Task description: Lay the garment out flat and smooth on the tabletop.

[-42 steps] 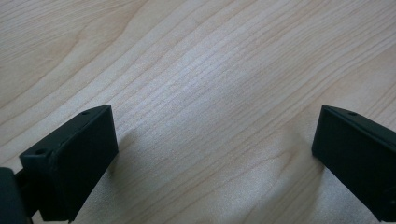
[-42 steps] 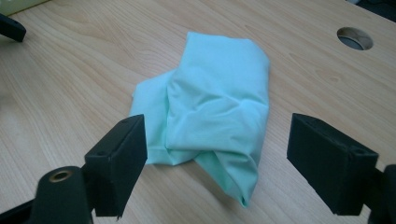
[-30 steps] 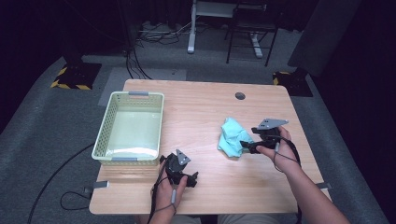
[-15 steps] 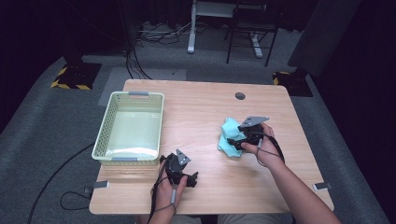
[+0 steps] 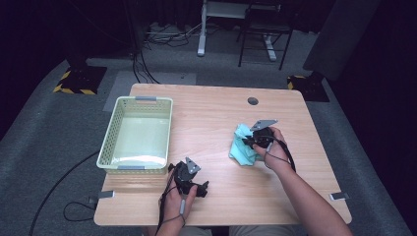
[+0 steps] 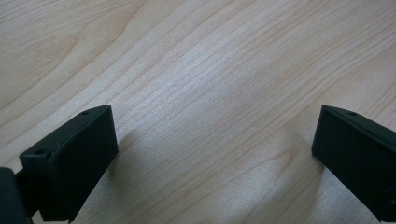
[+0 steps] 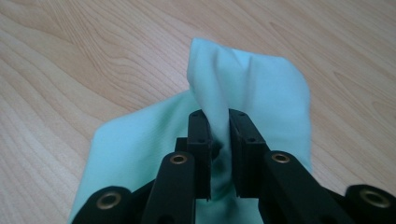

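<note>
1. The left gripper (image 5: pixel 196 186), black and two-jawed, sits in the person's left hand (image 5: pixel 175 205) low over the near edge of the light wooden table (image 5: pixel 211 118); in the left gripper view its fingers (image 6: pixel 70 163) stand spread wide apart, with nothing but bare wood grain between them; they hold nothing.

2. A black cable (image 5: pixel 164 196) runs from this gripper back along the wrist toward the table's near edge.

3. Farther in and to the person's right, the right gripper (image 5: pixel 250 142), held in the right hand (image 5: pixel 273 150), lies on the crumpled turquoise cloth (image 5: pixel 242 147); its jaws have just been closing, and the cloth is between them.

4. In the right gripper view the fingers (image 7: pixel 200 140) are drawn close together and pinch a raised fold of the cloth (image 7: pixel 252 88); the fold rises above the tips while the rest of the fabric spreads flat on the wood on both sides.

5. The cloth rests on the right half of the table, well apart from the left gripper.

6. A pale green plastic basket (image 5: pixel 113 132) with slotted walls stands on the left half of the table, just beyond the left gripper; the open tabletop between it and the cloth is bare wood.

7. Near the far edge is a small round dark hole (image 5: pixel 253 101) in the tabletop.

8. Beyond the table lie grey carpet (image 5: pixel 44 123), cables and dark furniture legs.
</note>
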A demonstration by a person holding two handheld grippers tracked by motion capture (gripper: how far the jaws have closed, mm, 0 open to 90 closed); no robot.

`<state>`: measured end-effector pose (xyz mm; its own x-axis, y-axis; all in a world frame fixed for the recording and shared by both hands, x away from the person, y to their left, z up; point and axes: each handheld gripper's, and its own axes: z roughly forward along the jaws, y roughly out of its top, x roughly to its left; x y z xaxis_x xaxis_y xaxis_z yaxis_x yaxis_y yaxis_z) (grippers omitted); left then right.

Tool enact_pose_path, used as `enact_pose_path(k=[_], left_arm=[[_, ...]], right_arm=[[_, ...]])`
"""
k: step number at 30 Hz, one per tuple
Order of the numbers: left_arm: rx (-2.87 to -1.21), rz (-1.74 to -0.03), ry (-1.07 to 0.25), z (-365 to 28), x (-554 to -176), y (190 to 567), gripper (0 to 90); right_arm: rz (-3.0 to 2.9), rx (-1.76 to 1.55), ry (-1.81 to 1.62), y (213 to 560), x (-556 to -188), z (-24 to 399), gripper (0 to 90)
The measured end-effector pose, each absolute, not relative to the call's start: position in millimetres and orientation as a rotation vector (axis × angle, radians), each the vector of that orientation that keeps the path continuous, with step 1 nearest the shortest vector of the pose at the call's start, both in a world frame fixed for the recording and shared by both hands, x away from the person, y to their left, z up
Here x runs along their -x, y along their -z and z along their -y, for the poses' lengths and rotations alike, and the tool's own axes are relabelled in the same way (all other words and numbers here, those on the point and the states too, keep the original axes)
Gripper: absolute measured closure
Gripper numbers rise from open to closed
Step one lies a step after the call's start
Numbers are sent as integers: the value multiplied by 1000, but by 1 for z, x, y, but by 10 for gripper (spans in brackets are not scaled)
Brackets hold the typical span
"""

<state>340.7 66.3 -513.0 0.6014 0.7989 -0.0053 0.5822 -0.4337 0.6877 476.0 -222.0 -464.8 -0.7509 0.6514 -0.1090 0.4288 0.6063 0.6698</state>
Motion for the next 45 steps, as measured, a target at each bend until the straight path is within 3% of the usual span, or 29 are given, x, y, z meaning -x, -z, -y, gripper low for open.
enact_pose_path(k=[15,17,18,19,22,31,40,45], left_arm=[[-2171,-1086,-426,-66,-341,513,1],[-2170,-1086,-426,-66,-341,513,1],[-2170,-1085,-426,-66,-341,513,1],[-2171,-1085,-426,-66,-341,513,1],[-2170,-1086,-426,-66,-341,513,1],[-2170,-1086,-426,-66,-341,513,1],[-2171,-1085,-427,-66,-341,513,1],[-2170,-1085,-426,-66,-341,513,1]], right_arm=[[-2382,-1024,-1029,431,-490,282,794],[-2342,-1079,-1029,433,-497,296,694],[-2289,-1132,-1007,435,-501,307,555],[-2250,-1184,-976,435,-502,315,491],[-2170,-1234,-960,435,-495,329,365],[-2262,-1124,-1024,436,-466,305,354],[-2341,-1107,-998,457,-462,285,347],[-2408,-1091,-984,469,-462,276,409]])
